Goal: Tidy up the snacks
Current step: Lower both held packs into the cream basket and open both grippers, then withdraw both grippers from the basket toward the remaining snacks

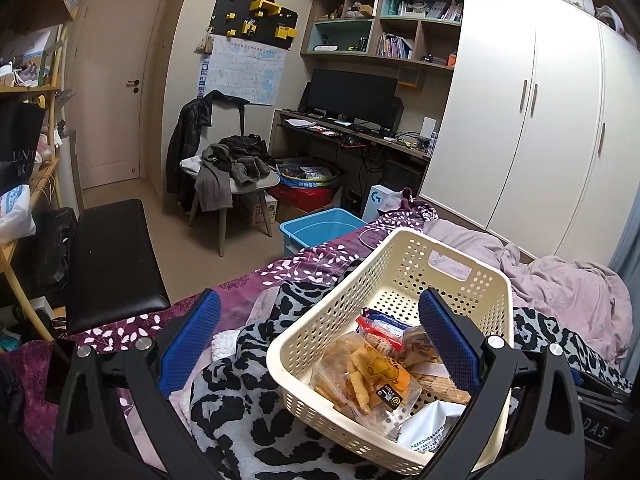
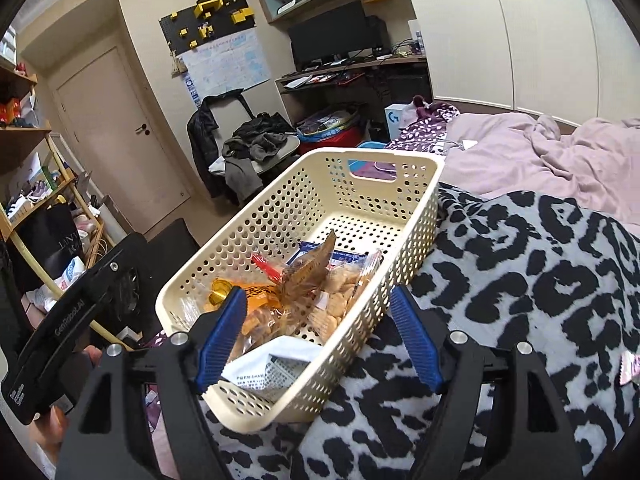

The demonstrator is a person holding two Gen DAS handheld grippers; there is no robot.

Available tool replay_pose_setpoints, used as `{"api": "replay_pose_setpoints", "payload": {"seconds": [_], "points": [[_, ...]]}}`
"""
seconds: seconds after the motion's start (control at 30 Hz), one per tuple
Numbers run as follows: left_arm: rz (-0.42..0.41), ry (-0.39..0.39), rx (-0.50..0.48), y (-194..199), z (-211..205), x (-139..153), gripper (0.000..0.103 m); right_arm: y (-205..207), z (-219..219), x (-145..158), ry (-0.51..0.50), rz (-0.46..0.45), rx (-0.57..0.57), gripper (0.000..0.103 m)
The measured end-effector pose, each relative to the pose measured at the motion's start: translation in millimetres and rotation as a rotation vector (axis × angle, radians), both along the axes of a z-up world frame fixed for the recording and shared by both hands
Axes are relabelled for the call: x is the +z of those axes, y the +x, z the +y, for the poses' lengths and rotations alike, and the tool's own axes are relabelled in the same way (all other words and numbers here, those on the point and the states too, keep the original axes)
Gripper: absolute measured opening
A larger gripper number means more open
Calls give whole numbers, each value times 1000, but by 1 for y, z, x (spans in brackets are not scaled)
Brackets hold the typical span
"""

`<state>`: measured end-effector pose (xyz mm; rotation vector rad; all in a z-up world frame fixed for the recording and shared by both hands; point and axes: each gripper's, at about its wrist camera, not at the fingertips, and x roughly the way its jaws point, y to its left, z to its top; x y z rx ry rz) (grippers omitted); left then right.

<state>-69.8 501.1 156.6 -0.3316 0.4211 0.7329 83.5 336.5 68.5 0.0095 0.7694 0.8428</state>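
1. Cream perforated plastic basket (image 1: 400,280) set on black-and-white patterned blanket (image 2: 520,280) atop bed; several snack packets already inside.
2. Contents, as visible: clear bag of ridged golden sticks (image 1: 360,376), bag of small round biscuits (image 2: 340,304), crumpled brown wrapper (image 2: 308,280), white packet with printed text (image 2: 272,364), blue-and-white packet (image 1: 384,320) behind.
3. Progress, as judged: gathering mostly done; far half of basket bare, packets heaped at near end. Pink object at right edge of right wrist view possibly one more snack, too cropped to tell.
4. Left gripper (image 1: 320,344): jaws wide apart, empty; right finger above basket contents, left finger outside near wall, over blanket.
5. Right gripper (image 2: 316,340): jaws apart, empty, straddling basket's near right wall; left finger over packets, right finger over blanket.
6. Neither tool touching a packet.
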Motion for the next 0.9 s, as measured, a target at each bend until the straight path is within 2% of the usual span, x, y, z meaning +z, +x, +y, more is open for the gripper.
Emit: {"api": "replay_pose_setpoints", "payload": {"seconds": [0.37,0.9], "points": [[2,45,-53,9,-26,7,100,-15,-36,8,10,-50,-51,77],[32,98,-184,34,-85,12,100,-17,-112,4,34,-27,-180,77]]}}
